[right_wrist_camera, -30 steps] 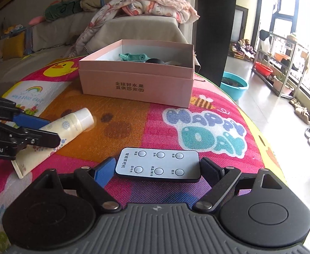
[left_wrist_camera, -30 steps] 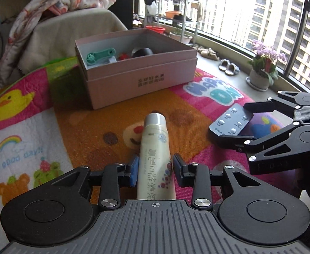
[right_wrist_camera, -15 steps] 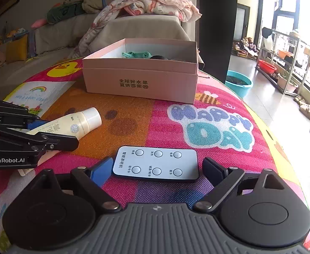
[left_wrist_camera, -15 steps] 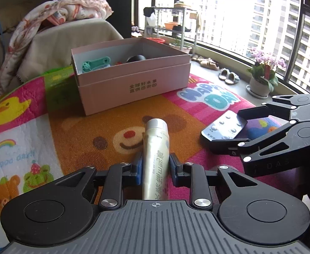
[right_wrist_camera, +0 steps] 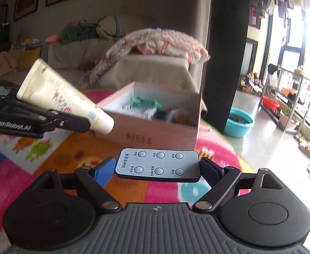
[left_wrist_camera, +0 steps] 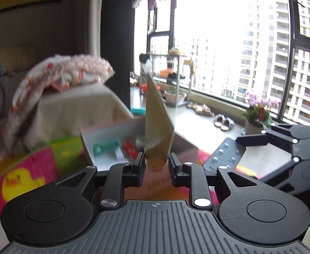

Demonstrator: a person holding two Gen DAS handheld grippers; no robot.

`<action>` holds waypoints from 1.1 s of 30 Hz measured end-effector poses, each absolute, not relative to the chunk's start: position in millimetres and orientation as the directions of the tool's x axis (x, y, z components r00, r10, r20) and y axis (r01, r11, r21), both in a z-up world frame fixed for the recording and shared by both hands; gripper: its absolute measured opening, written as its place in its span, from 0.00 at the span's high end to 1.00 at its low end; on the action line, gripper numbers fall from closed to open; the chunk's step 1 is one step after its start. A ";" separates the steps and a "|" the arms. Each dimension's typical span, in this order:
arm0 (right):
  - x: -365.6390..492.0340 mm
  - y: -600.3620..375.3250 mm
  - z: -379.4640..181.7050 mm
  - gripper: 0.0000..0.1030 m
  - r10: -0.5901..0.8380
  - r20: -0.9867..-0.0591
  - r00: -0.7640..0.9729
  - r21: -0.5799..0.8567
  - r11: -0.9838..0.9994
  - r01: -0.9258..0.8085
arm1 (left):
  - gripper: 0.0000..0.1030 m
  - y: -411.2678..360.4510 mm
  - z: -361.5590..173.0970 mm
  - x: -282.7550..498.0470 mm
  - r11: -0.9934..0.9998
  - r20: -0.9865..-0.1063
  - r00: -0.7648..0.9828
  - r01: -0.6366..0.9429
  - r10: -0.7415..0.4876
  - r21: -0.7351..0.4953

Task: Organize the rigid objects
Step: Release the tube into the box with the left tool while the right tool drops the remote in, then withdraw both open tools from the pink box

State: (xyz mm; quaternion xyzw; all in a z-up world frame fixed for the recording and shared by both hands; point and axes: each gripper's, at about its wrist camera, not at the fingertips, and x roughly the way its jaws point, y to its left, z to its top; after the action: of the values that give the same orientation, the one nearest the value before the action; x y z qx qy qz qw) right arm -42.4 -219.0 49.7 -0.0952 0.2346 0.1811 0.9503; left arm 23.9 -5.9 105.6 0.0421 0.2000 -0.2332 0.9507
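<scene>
- My left gripper (left_wrist_camera: 156,166) has its jaws clamped on the cream tube (left_wrist_camera: 157,127), gripping it near the cap end.
- In the right wrist view the cream tube (right_wrist_camera: 64,99) is lifted off the play mat (right_wrist_camera: 74,154); its long axis slants, with the flat crimped end up and away to the left and the white cap down toward the pink box (right_wrist_camera: 155,122).
- In the left wrist view the same tube stands nearly upright, its crimped tail rising over the open box (left_wrist_camera: 116,144).
- My right gripper (right_wrist_camera: 157,166) has its jaws closed against the two short ends of the remote control (right_wrist_camera: 158,165), which is held flat with its buttons facing up and its long axis running crosswise between the jaws.
- The remote (left_wrist_camera: 224,154) hangs above the mat, just in front of the box's near wall, to the right of the tube.
- The box sits open on the mat, with a teal object (right_wrist_camera: 146,102) and other small items inside; motion blur keeps me from naming the rest.
- Behind the box I see a sofa (right_wrist_camera: 155,67) draped with a patterned blanket (right_wrist_camera: 159,42).
</scene>
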 end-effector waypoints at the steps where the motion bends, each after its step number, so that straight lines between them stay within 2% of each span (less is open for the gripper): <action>1: -36.2 -216.1 61.1 0.16 0.299 -0.445 0.844 -0.117 0.915 -0.386 | 0.74 -6.6 120.6 40.4 0.890 -0.361 0.828 0.456 -0.430 -0.013; 4: -8.3 -202.0 90.9 0.16 0.279 -0.349 0.895 -0.173 0.919 -0.354 | 0.75 -10.0 152.4 93.0 0.886 -0.290 0.840 0.457 -0.459 -0.079; 8: 40.9 -184.1 107.4 0.16 0.285 -0.312 0.906 -0.149 0.927 -0.343 | 0.75 -17.7 154.5 150.3 0.901 -0.362 0.826 0.409 -0.432 -0.143; 12: 64.0 -176.8 90.2 0.16 0.311 -0.453 0.836 -0.074 0.921 -0.383 | 0.75 -4.2 125.9 144.8 0.908 -0.403 0.816 0.398 -0.415 -0.131; 18: 29.2 -183.9 42.3 0.16 0.350 -0.533 0.770 -0.062 0.892 -0.448 | 0.75 22.0 70.7 99.3 0.920 -0.497 0.785 0.385 -0.370 -0.077; 25: 3.6 -180.0 22.3 0.16 0.321 -0.572 0.754 -0.107 0.883 -0.457 | 0.75 34.7 49.4 43.9 0.925 -0.548 0.757 0.367 -0.356 -0.094; 30: -10.2 -187.5 17.3 0.16 0.323 -0.599 0.733 -0.043 0.901 -0.432 | 0.72 25.7 32.0 7.9 0.930 -0.655 0.711 0.366 -0.255 0.035; 33: -16.7 -189.8 6.9 0.16 0.276 -0.629 0.727 -0.049 0.919 -0.391 | 0.72 29.4 15.3 -4.7 0.951 -0.703 0.689 0.304 -0.179 0.056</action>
State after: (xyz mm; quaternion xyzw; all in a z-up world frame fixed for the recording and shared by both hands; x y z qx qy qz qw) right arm -16.7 -189.8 6.9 -0.0894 0.3228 0.1802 0.9248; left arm -4.7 29.4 15.3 0.0840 0.3720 -0.1317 0.9150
